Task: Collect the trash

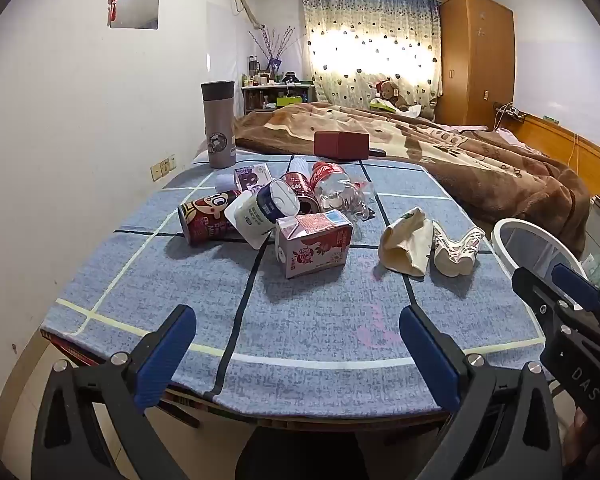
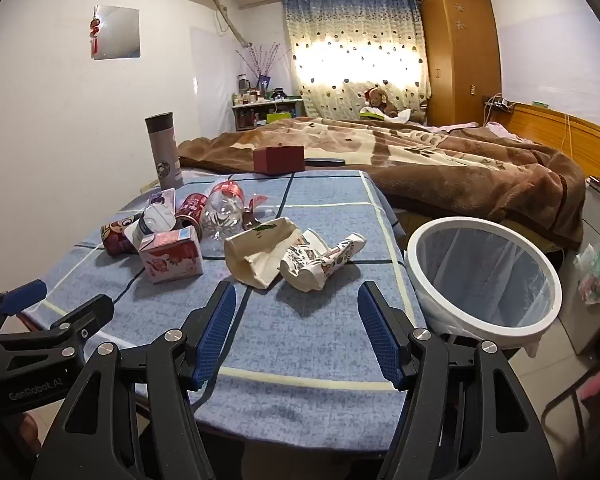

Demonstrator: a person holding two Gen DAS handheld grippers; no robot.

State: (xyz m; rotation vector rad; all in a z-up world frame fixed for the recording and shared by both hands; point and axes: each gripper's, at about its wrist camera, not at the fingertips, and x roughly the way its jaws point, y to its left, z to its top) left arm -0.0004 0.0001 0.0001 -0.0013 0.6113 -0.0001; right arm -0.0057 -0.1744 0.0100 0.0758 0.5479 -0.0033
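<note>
The trash lies in a loose heap on the blue checked tablecloth, and nothing of it has been lifted yet. Taking the pink strawberry milk carton as landmark: just behind it lean a white yogurt pouch and a red cartoon-printed can, on its side; farther behind lie a second red can, a crushed clear plastic bottle with a red label and a small purple carton. To the right of the milk carton, apart from it, sit a crumpled cream paper bag and, touching that bag, a crushed printed paper cup. Well behind the carton, by the wall, a grey thermos stands upright, and a dark red box rests at the bed's edge; both look like keepers rather than trash.

A white-rimmed bin with a clear liner stands off the table's right edge, well to the right of the carton.

The left gripper and the right gripper both hover over the near edge of the table, jaws spread wide with nothing between them.

The step in hand appears to be the first approach. The right gripper faces the paper cup and bag, the pieces nearest the bin, so a likely next move is to reach forward, close on one of them and carry it right over the rim.
</note>
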